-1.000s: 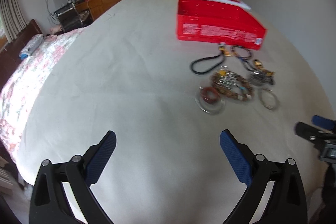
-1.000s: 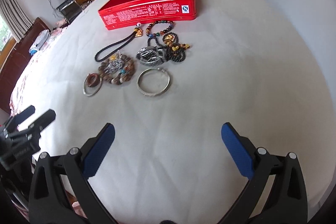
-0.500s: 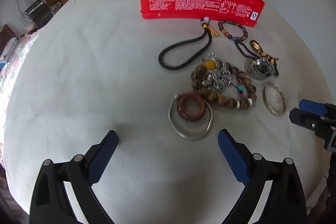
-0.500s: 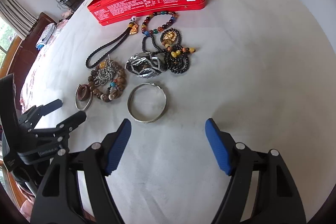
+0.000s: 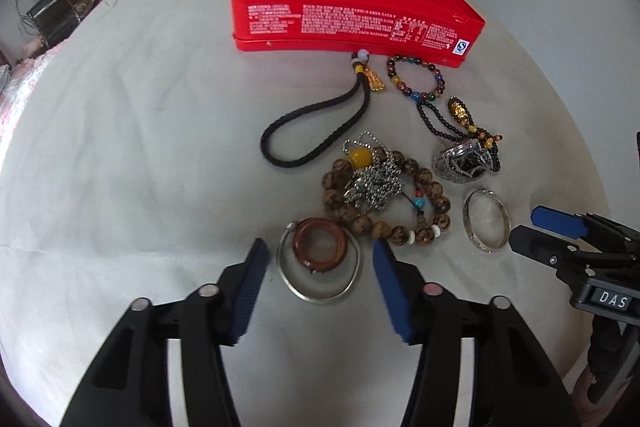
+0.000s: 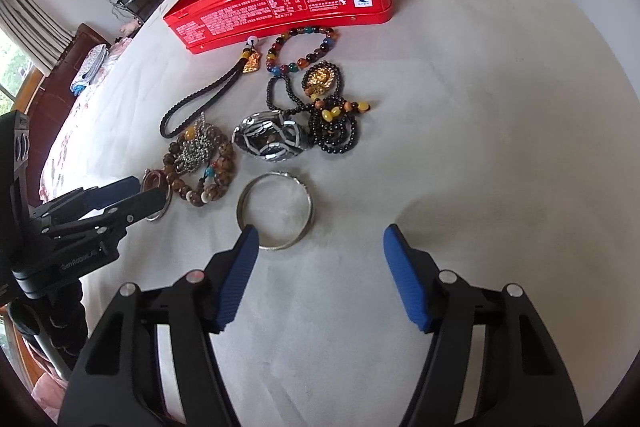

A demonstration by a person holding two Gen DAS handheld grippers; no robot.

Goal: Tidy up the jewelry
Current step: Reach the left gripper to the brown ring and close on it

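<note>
Two grippers close in over jewelry spread on a bed (image 5: 120,131).

The left gripper (image 5: 320,259) straddles a brown ring (image 5: 319,245) inside a thin silver bangle (image 5: 320,294), jaws closing, not yet touching. Only the right wrist view shows the right gripper (image 6: 320,243) closing on nothing, its left finger (image 6: 240,267) overlapping another silver bangle (image 6: 275,212). Beyond, the open red tin (image 5: 352,23).

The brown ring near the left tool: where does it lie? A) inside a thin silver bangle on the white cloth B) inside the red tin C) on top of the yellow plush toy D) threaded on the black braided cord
A: the left wrist view shows the brown ring lying within the thin silver bangle on the white cloth, just ahead of the left tool.
</note>
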